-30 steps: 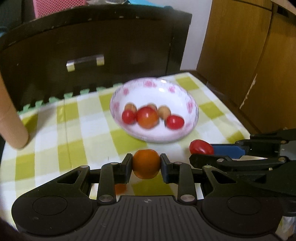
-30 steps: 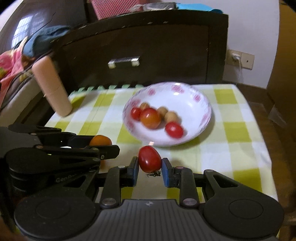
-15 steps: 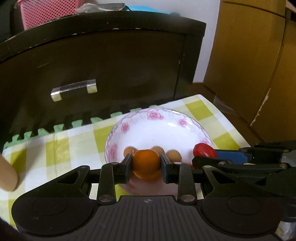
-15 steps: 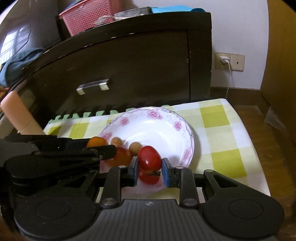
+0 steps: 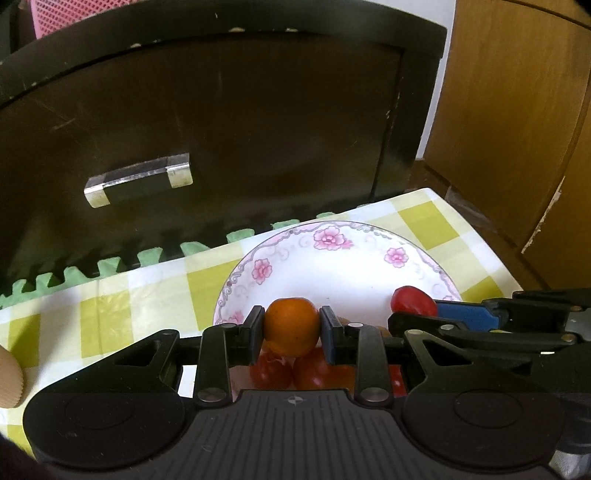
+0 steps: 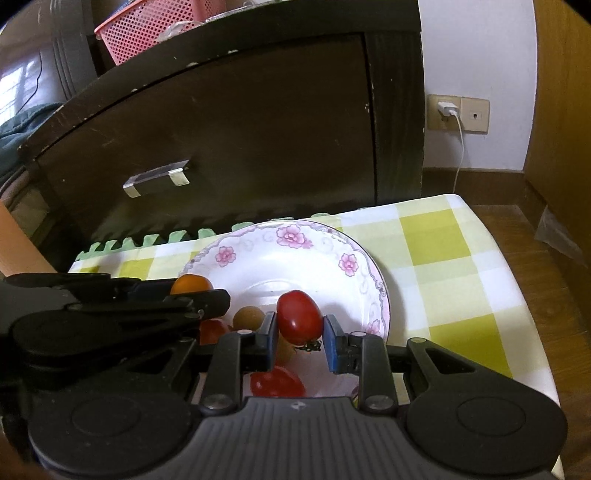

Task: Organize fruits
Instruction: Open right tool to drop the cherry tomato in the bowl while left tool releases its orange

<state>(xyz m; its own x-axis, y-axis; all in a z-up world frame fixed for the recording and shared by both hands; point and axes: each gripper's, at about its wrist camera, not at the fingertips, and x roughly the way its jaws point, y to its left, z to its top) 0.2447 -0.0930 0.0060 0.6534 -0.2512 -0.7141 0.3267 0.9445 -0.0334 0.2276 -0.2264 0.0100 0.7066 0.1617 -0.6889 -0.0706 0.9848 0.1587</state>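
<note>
A white bowl with pink flowers (image 5: 332, 236) (image 6: 291, 230) stands on the checked cloth. My left gripper (image 5: 291, 332) is shut on an orange fruit (image 5: 291, 325) and hovers over the bowl's near part. In the right wrist view, my right gripper (image 6: 300, 341) is shut on a red tomato (image 6: 299, 319) above the bowl's inside. Below the grippers, red tomatoes (image 5: 271, 371) (image 6: 277, 382) and a small tan fruit (image 6: 248, 317) lie in the bowl, partly hidden. Each gripper also appears in the other's view: the right gripper (image 5: 410, 312) and the left gripper (image 6: 192, 290).
A dark cabinet with a metal drawer handle (image 5: 138, 184) rises just behind the yellow-checked cloth (image 6: 436, 236). A tan cylinder (image 5: 9, 380) stands at the left, wooden doors (image 5: 517, 110) at the right. A pink basket (image 6: 147, 26) sits on the cabinet, and a charger is plugged into the wall socket (image 6: 448, 109).
Both grippers have moved forward from over the cloth in front of the bowl to above the bowl, each still holding its fruit.
</note>
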